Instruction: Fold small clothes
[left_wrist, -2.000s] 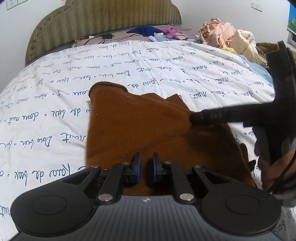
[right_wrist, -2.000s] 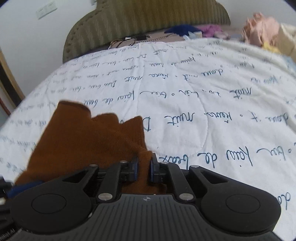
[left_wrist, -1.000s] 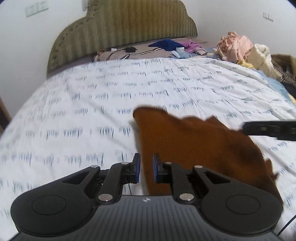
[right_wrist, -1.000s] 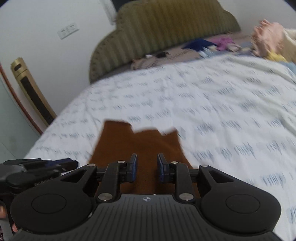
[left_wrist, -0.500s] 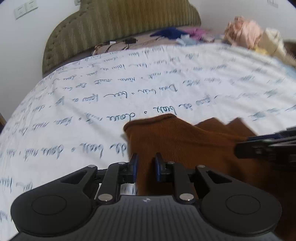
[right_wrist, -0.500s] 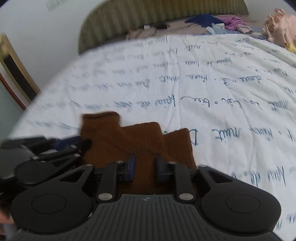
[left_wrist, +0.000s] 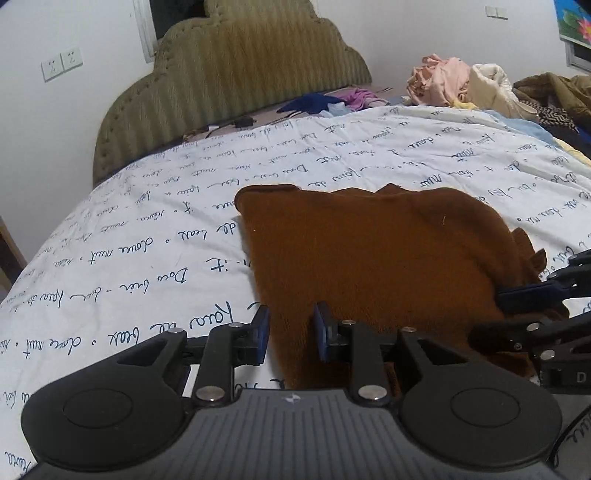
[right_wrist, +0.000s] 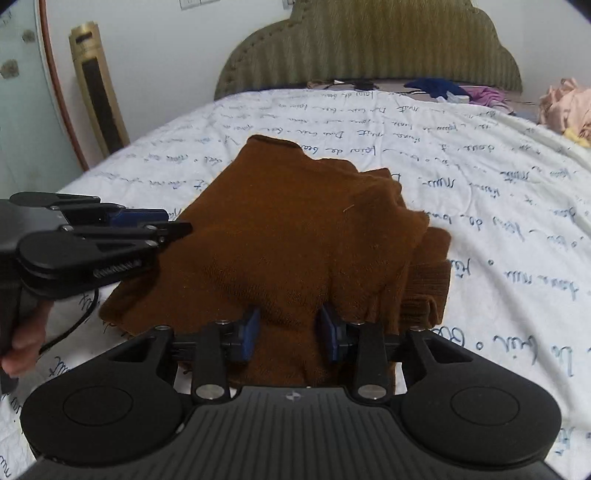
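Left gripper (left_wrist: 290, 328) spread, straddling the left edge of the brown garment (left_wrist: 369, 254); contact unclear. Garment folded, flat on the bed (left_wrist: 129, 240) near its foot edge, ribbed cuff (right_wrist: 428, 284) showing at the right side. Right gripper (right_wrist: 290, 330) spread over the garment's near right corner, pinching nothing. Clothes pile (left_wrist: 454, 83) at the far right corner, by the headboard (left_wrist: 236, 70).

Bedspread (left_wrist: 369, 155) printed with repeated cursive script; "Dou", "nuit", "de" legible. Letter "D" on right gripper (left_wrist: 532, 291).
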